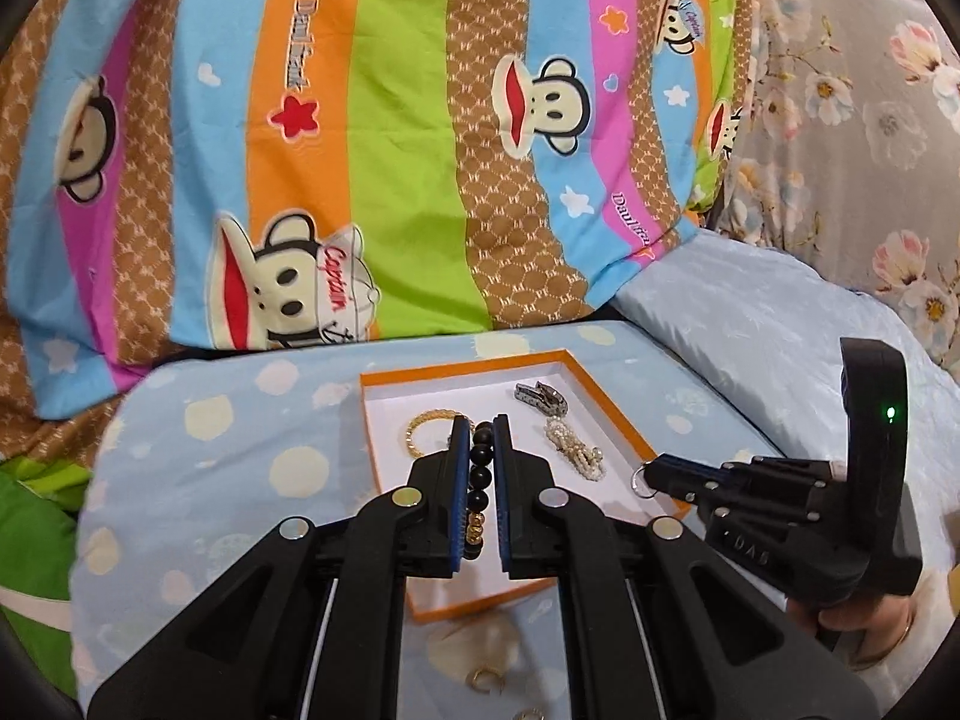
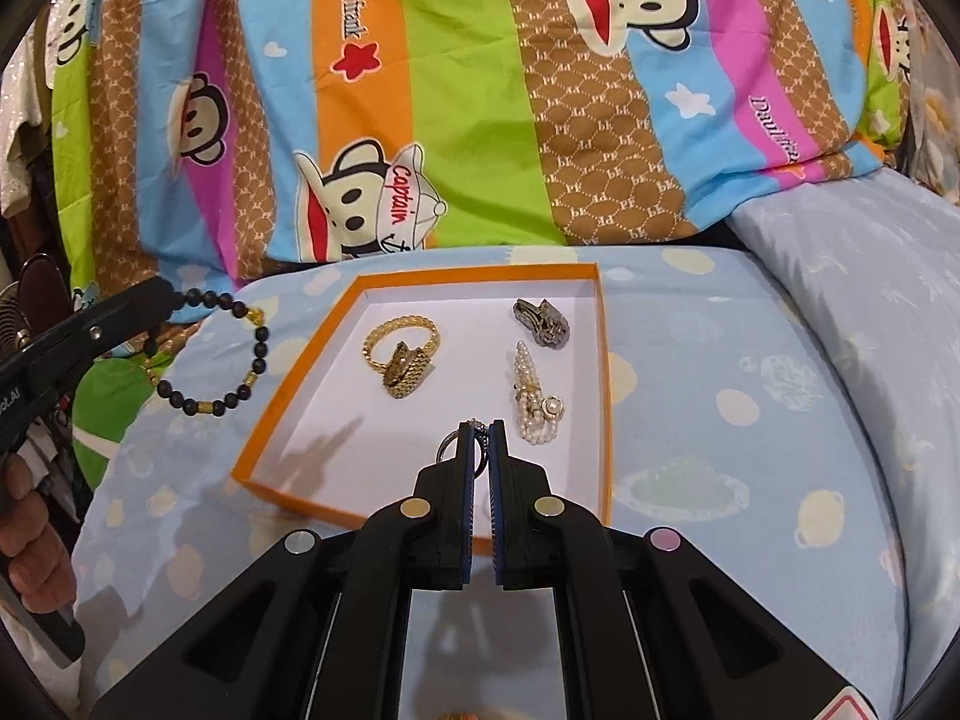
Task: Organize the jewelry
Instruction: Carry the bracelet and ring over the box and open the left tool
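the orange box lies ahead of both tools on the blue spotted cushion, and three pieces already rest on its white floor: a gold bracelet, a dark metal clip and a pearl hair clip. so the sorting looks partly done.

the left hand-held gripper is pinched narrow on a black bead bracelet, which hangs between its blue pads. the right hand-held gripper is likewise closed tight, holding a small silver ring at its tips, just over the near part of the box. both pieces seem to be on their way in; neither is set down yet.

more is left, i judge: near the left hand-held gripper, below its jaws, two small gold earrings lie on the cushion outside the box.

the left wrist view alone shows those earrings, and it shows the right tool from the side with the ring dangling at its tip over the box's right edge. it hides most of the gold bracelet behind its own finger. the right wrist view alone shows the bead bracelet's full loop, with its gold spacers, hanging from the left tool off to the left, outside the box's left wall and above the cushion. it also shows all three boxed pieces unobstructed, well apart from each other.
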A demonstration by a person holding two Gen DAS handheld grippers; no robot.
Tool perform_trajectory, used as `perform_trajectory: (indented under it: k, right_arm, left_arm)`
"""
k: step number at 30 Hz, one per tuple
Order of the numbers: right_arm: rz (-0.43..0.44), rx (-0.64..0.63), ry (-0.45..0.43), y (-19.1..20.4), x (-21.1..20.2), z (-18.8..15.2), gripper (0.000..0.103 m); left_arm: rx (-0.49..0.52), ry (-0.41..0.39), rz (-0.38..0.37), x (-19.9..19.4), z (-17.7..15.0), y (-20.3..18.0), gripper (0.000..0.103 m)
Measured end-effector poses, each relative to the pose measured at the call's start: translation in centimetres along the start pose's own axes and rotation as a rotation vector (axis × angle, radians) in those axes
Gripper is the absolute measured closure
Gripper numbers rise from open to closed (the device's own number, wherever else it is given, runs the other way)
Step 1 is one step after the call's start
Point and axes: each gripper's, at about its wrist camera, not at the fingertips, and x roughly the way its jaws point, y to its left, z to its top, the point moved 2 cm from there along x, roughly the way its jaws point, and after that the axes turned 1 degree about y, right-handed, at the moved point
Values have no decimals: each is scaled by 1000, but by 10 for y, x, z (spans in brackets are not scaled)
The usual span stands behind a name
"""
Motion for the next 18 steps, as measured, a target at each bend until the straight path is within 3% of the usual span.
perform_trajectory:
  k: [5,11,12,14,15,16,18]
  right_arm:
    - [-10,-5,39,-3,22,-5,99]
    - [-30,1,58,-10,33,-10,99]
    - [-35,3,56,-11,34,-11,99]
    - [-49,9,41,-13,32,-11,95]
    - [-59,10,32,-14,30,-11,94]
    - [-65,12,22,-15,27,-10,94]
    - [-66,20,3,-17,21,-8,93]
  left_arm:
    - [-44,79,-21,41,-14,9,96]
    - [-94,117,-77,61,-28,21,96]
    - [-98,116,-84,61,-30,21,93]
    - [-103,114,-79,62,-31,23,78]
    - [-109,106,-69,60,-31,25,61]
    - [-122,90,-56,57,-30,28,55]
    - [-146,70,-53,50,-26,33,55]
